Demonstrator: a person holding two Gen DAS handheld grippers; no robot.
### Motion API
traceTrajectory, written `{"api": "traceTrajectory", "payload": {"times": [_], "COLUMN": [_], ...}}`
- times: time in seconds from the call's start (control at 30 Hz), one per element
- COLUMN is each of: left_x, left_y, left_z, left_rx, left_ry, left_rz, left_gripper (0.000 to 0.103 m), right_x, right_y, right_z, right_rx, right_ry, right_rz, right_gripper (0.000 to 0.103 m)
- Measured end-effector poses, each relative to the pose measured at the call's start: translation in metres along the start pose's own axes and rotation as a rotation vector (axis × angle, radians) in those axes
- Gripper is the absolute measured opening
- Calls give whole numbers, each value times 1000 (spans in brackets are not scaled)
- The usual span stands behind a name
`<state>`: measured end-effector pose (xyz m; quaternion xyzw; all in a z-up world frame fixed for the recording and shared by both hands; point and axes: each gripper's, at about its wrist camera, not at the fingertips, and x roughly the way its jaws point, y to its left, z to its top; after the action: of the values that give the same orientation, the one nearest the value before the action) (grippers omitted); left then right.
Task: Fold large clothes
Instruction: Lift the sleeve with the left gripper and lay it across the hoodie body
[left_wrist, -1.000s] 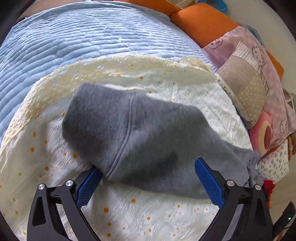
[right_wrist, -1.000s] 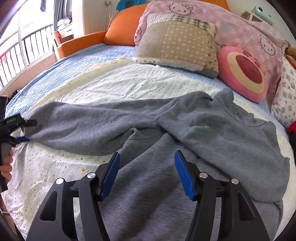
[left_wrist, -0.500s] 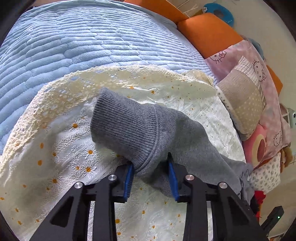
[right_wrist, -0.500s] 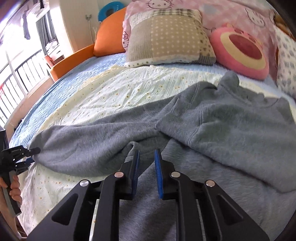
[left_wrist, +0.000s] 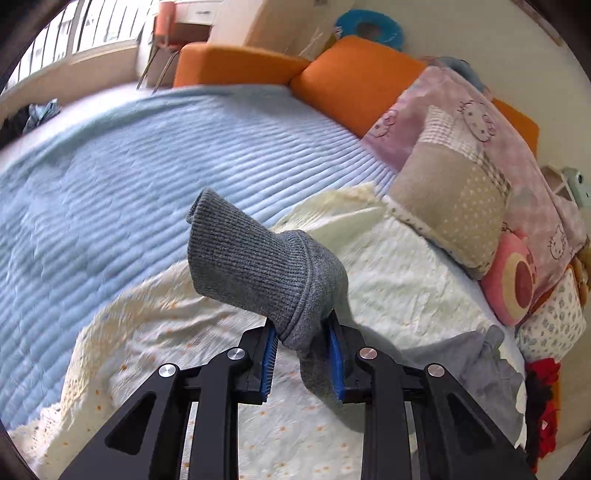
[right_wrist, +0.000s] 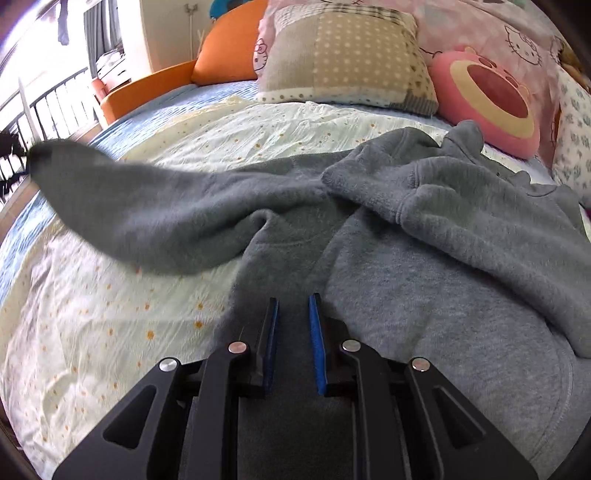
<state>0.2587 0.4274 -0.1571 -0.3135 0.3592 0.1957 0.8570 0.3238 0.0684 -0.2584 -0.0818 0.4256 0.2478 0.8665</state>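
Note:
A large grey sweatshirt (right_wrist: 424, 258) lies spread on the bed, its right sleeve folded across the chest. My left gripper (left_wrist: 301, 341) is shut on the ribbed cuff (left_wrist: 251, 266) of the other sleeve and holds it lifted above the cream sheet; that raised sleeve (right_wrist: 147, 206) shows blurred in the right wrist view. My right gripper (right_wrist: 293, 325) is nearly closed, low over the sweatshirt's body near the armpit seam; whether cloth is pinched between the pads is hidden.
A cream daisy-print sheet (right_wrist: 110, 314) covers the blue quilted bedspread (left_wrist: 110, 166). Pillows (right_wrist: 343, 55), a round pink cushion (right_wrist: 487, 99) and orange bolsters (left_wrist: 354, 74) line the head of the bed. A window with a railing (right_wrist: 44, 110) is at far left.
My left gripper closed on the sleeve cuff and lifted it off the sheet, tilting up. My right gripper closed from wide open to a narrow gap over the sweatshirt's body.

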Motion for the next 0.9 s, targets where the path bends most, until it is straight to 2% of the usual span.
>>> {"api": "traceTrajectory", "payload": {"times": [0.1, 0.23, 0.3, 0.53, 0.63, 0.73, 0.9], "left_x": [-11, -23, -27, -45, -50, -49, -41], "left_y": [-34, -87, -111, -232, -296, -341, -414], "left_z": [10, 9, 5, -13, -30, -52, -110], "left_rx": [39, 120, 151, 318, 404, 458, 559], "left_ry": [-4, -2, 0, -24, -38, -21, 30], "left_rz": [-10, -24, -34, -84, -125, -150, -186], "left_gripper": [28, 28, 27, 27, 27, 27, 27], "right_x": [-1, -16, -6, 0, 0, 2, 4], "right_y": [4, 20, 25, 42, 42, 41, 41], "right_z": [-1, -5, -10, -17, -17, -17, -17], "right_rx": [-31, -110, -141, -233, -229, -233, -233], "right_ry": [15, -35, 13, 17, 14, 13, 13], "right_rz": [-20, -75, -85, -187, -188, -191, -189], "right_gripper": [17, 17, 17, 17, 18, 18, 18]}}
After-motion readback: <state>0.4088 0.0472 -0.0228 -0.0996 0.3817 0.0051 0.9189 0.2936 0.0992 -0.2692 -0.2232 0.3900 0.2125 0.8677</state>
